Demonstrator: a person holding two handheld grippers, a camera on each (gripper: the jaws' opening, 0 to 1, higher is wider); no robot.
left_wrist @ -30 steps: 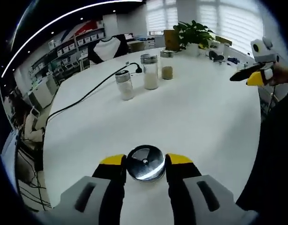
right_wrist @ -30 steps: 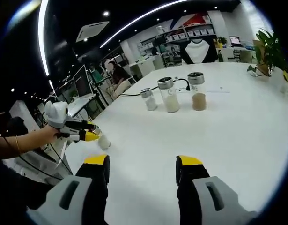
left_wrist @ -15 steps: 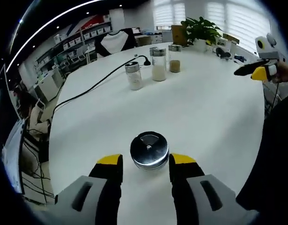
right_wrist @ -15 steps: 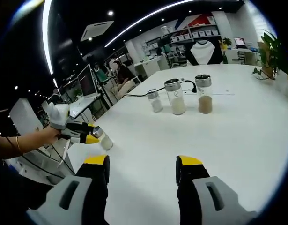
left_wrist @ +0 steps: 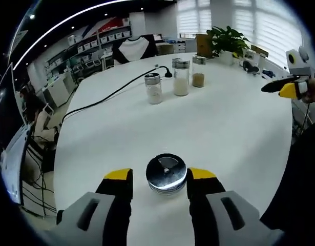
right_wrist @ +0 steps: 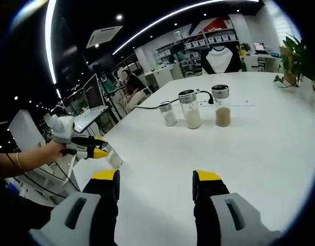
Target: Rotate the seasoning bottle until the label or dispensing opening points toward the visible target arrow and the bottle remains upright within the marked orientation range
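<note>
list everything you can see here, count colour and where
seasoning bottle: 1, silver cap, between the left gripper's jaws
jars: 3, silver lids, pale and brown fillings, row at the far side
cable: 1, black, running off the edge
table: 1, white
plant: 1, green, far edge
left gripper: 1, black with yellow tips, jaws close beside the bottle
right gripper: 1, black with yellow tips, open, holding nothing
</note>
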